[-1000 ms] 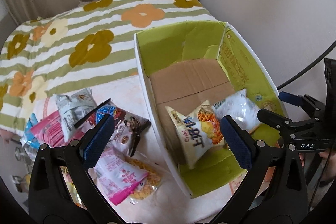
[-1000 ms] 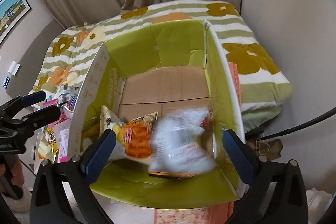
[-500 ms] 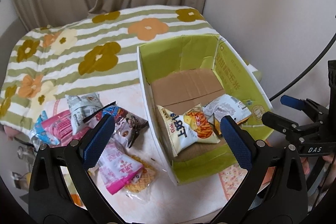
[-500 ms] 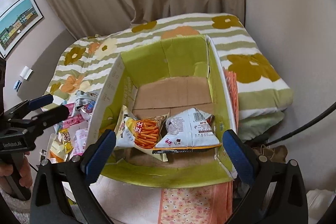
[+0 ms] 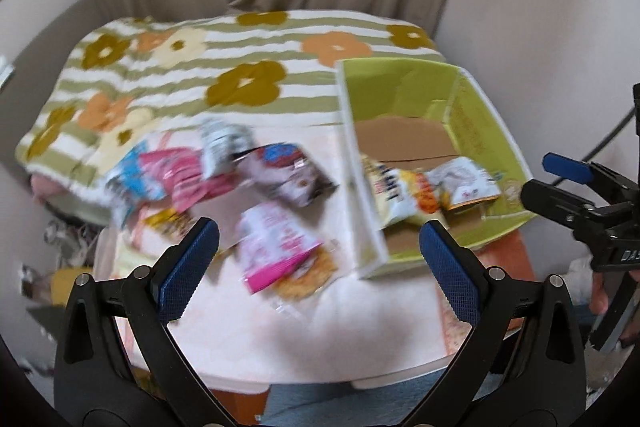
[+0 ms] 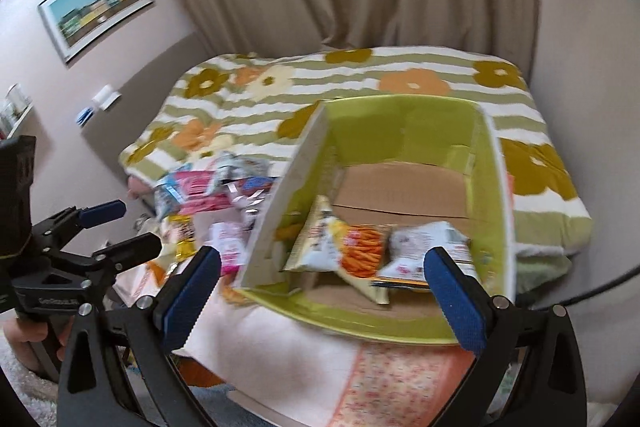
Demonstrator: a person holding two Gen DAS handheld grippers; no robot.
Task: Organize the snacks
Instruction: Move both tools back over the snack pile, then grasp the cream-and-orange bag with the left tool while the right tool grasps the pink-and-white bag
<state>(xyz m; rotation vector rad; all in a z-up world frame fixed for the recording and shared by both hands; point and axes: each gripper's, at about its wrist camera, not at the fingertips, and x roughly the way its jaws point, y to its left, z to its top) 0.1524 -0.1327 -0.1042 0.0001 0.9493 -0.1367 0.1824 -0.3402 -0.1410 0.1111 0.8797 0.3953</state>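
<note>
Covering the far half of the surface: green-and-white striped blanket with brown and orange flowers (image 5: pixel 248 67), pale pink cloth (image 5: pixel 320 327) on the near half. Resting on the right side: open cardboard box with lime-green inner walls (image 6: pixel 408 123). Lying inside at its near end, side by side and touching: yellow-and-orange chip bag (image 6: pixel 340 247) on the left, white snack bag (image 6: pixel 428 247) on the right. Scattered left of the box, outside it: loose pile of snack packets, blurred; pink-and-white packet (image 5: pixel 280 247) nearest, dark foil packet (image 5: pixel 292 175) just beyond, pink and blue packets (image 5: pixel 168 179) further left. Hovering above the near edge: left gripper (image 5: pixel 318 259), blue pads spread wide, nothing held. Hovering before the box: right gripper (image 6: pixel 322 299), spread equally wide, empty.
</note>
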